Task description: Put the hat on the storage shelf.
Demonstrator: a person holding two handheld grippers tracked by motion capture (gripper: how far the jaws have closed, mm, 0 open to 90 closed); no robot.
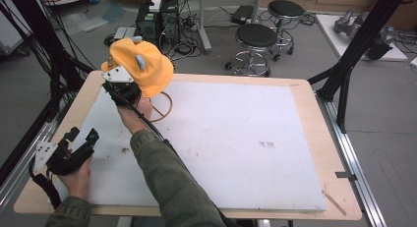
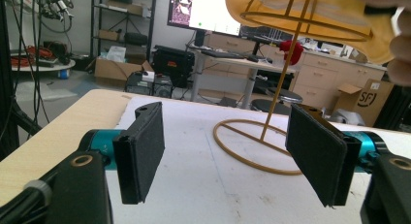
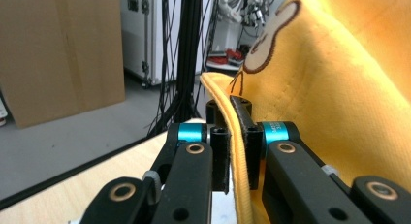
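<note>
High view: yellow hat (image 1: 142,65) in upper left of frame, near the far left corner of the white board (image 1: 236,138) on the wooden table (image 1: 314,138). Hat sits up on a thin wire stand (image 1: 164,106); stand's ring base rests on the board just below the hat. Right gripper (image 1: 120,84) reaches across to the hat's lower left edge, hand (image 1: 135,111) just under it, green sleeve (image 1: 167,178) running to bottom centre. Left gripper (image 1: 81,136) at lower left of frame, well apart from the hat, held over the board's left edge.

Right gripper view: jaws nearly closed, pinching the hat's brim (image 3: 228,117) between the pads; yellow fabric with a brown-outlined patch takes up the right side of frame.

Left gripper view: jaws wide apart, nothing between them. Stand's ring and upright rod at centre, between the two pads but farther off; underside of the hat at top of frame. Fingertips (image 2: 400,49) at the upper right edge

Stools (image 1: 255,40) and computer towers (image 1: 157,20) on the floor beyond the table
</note>
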